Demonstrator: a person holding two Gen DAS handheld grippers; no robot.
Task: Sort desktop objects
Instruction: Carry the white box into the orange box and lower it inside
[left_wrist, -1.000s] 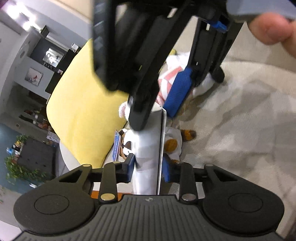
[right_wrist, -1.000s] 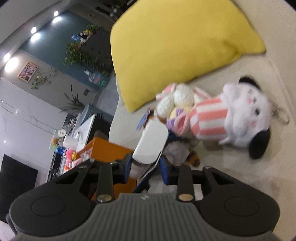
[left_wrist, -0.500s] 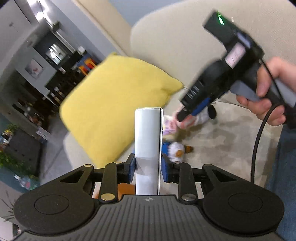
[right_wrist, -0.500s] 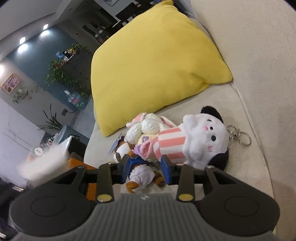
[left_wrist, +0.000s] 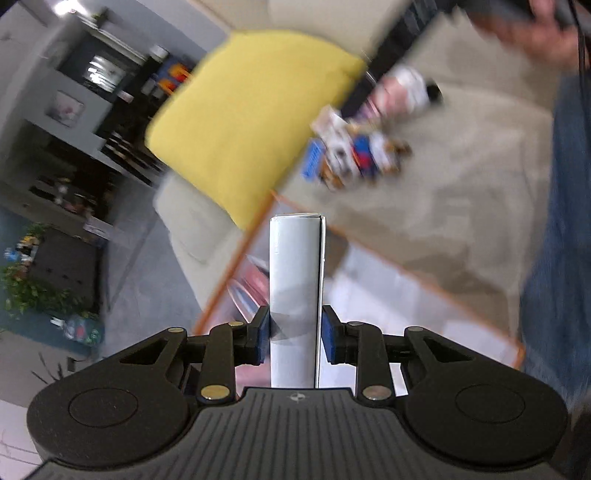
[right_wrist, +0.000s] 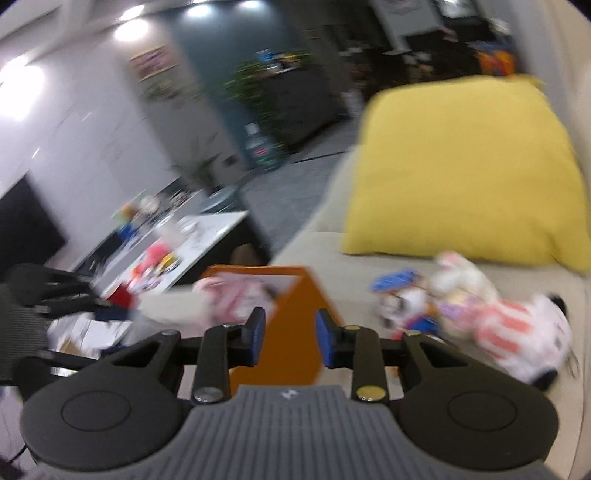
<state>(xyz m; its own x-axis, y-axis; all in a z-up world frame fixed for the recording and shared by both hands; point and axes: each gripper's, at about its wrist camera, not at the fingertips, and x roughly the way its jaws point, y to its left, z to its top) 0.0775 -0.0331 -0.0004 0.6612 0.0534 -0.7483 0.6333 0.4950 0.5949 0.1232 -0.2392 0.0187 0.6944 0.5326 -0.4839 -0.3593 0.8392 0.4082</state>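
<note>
White book (left_wrist: 295, 295) clamped upright between the left gripper (left_wrist: 295, 334) pads, over the orange box (left_wrist: 513, 354) just beyond the fingertips. Right gripper (right_wrist: 289, 338) bare, jaws closing on nothing, the box's orange wall (right_wrist: 295, 332) showing behind the gap. Plush toys (right_wrist: 480, 317) lying past the box, beside the yellow cushion (right_wrist: 461, 166). Probably mid-carry, book bound for the box. Next: lower and let go inside the rim.

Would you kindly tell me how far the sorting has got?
Done: some items already lie in the orange box. In hand: the left gripper holds a white box above it. Left: the plush toys on the sofa; the right gripper is empty, closing.
</note>
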